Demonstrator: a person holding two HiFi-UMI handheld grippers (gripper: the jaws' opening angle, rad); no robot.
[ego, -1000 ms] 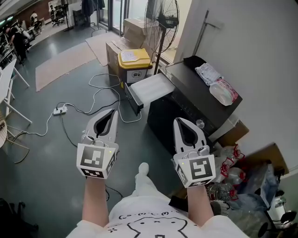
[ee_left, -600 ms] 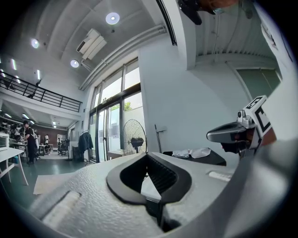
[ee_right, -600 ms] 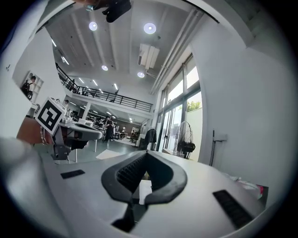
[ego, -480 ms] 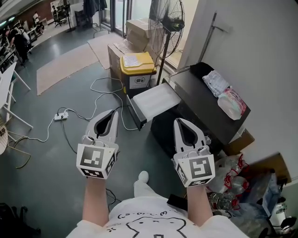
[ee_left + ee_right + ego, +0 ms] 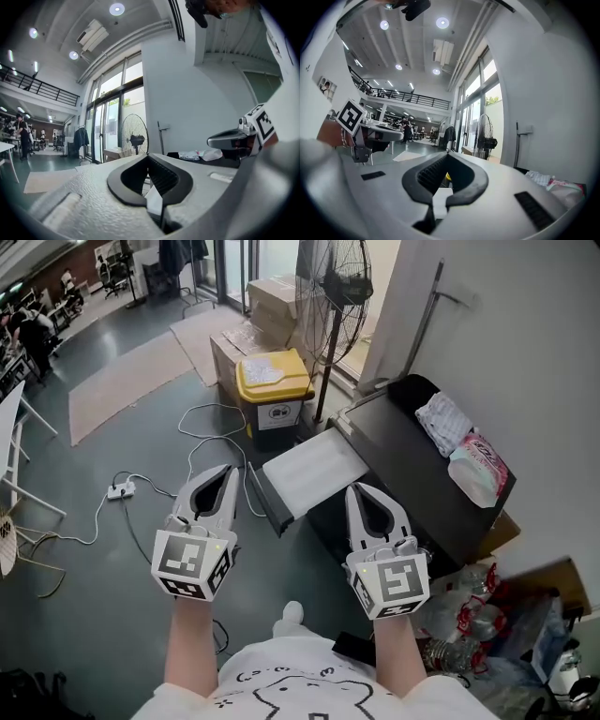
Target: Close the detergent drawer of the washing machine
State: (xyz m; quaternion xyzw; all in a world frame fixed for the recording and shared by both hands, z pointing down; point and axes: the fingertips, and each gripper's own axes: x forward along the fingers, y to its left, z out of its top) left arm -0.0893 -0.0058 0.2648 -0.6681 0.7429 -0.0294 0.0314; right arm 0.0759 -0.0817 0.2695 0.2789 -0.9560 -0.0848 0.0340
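Head view: detergent drawer (image 5: 314, 470) stands pulled out, its white tray open, jutting from the black washing machine (image 5: 412, 474) toward 8 o'clock. I have the left gripper (image 5: 225, 471) near the drawer at its 9 o'clock and the right gripper (image 5: 360, 489) just beside it at 4 o'clock. Both sets of fingers closed tip to tip, nothing between them. Yellow-lidded bin (image 5: 272, 381) on the floor at the drawer's 11 o'clock, fan (image 5: 328, 287) beyond
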